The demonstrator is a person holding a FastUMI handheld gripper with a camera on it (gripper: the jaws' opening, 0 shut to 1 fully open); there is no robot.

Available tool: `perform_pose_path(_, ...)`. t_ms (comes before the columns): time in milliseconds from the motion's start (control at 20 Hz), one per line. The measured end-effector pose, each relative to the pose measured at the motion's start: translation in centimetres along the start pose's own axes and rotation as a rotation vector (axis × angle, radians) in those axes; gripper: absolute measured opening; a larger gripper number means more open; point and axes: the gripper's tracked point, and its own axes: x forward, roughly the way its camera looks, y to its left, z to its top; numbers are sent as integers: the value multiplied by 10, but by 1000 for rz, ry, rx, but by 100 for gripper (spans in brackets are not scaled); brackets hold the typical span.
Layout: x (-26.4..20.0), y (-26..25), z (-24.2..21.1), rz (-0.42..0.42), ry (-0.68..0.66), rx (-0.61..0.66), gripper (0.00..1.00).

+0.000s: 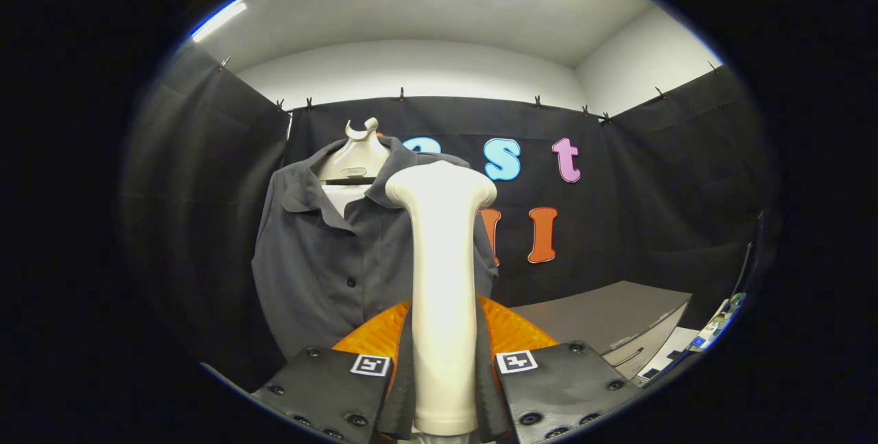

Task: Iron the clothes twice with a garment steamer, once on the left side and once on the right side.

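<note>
My gripper (443, 361) is shut on the cream handle of a garment steamer (442, 272), which stands upright between the fingers (329, 389) with its wide head at the top. Beyond it hangs a dark grey button-up shirt (329, 259) on a cream hanger (357, 156), in front of the black cloth wall. The steamer head sits in front of the shirt's right shoulder as I see it, and whether it touches the cloth I cannot tell. The steamer hides part of the shirt's right half.
A grey table or cabinet top (610, 320) lies to the right beyond the fingers, with a drawer handle on its front. Small items (713, 327) lie at the far right. Black cloth walls close in left, back and right.
</note>
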Motion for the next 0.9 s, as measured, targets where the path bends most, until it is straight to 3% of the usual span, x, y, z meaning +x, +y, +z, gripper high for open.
perform_pose_path(550,45,27,-54,-20,56,-1,42)
perform_pose_path(900,45,41,-73,-24,31,-33,42)
